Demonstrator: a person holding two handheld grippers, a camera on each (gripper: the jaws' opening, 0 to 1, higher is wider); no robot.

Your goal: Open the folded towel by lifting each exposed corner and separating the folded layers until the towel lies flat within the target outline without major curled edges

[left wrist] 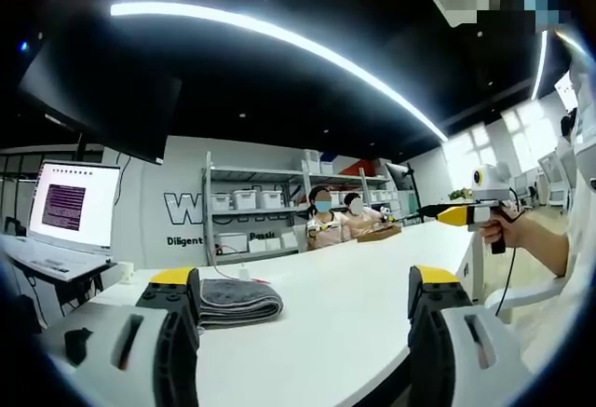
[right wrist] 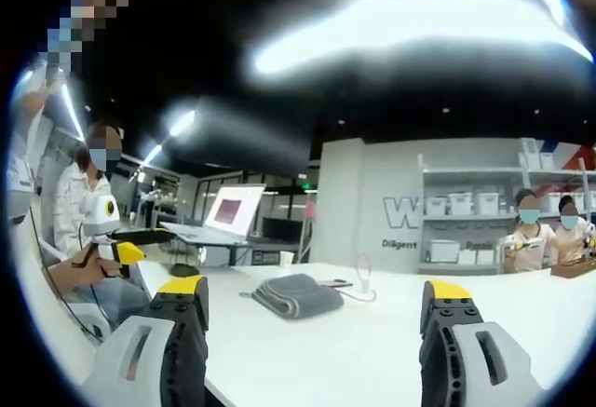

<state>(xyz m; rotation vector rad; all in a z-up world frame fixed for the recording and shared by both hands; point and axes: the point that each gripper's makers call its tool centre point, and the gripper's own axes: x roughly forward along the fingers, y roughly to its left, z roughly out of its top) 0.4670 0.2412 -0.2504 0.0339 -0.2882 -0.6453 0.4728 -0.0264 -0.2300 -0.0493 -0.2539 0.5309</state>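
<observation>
Towel: a grey folded towel (left wrist: 235,301) lay on the white table (left wrist: 354,305), still in stacked layers with its rounded fold edge facing the left gripper view. In the right gripper view the same towel (right wrist: 298,294) sat on the table (right wrist: 372,342), between the 2 jaws in the picture but well beyond their tips.

Left gripper: the left gripper (left wrist: 303,300) had its 2 jaws spread wide apart with nothing between them. In its own view the towel lay just beside the inner edge of the left-hand jaw, whether touching it I could not tell. In the right gripper view this gripper (right wrist: 119,236) was held in a hand (right wrist: 79,267), away from the towel and off the table edge.

Right gripper: the right gripper (right wrist: 317,309) had its 2 jaws wide apart and gripping nothing, short of the towel. In the left gripper view it (left wrist: 438,211) was held in a hand (left wrist: 517,230) above the table, well apart from the towel.

Beyond the towel: a lit monitor (left wrist: 73,207) stood to one side of it, and white shelving (left wrist: 256,211) with bins stood against the wall behind it. 2 seated people (left wrist: 337,219) were at the far end of the table.

Near the towel: a small white object with a looped cable (right wrist: 363,277) rested on the table just beside it.
</observation>
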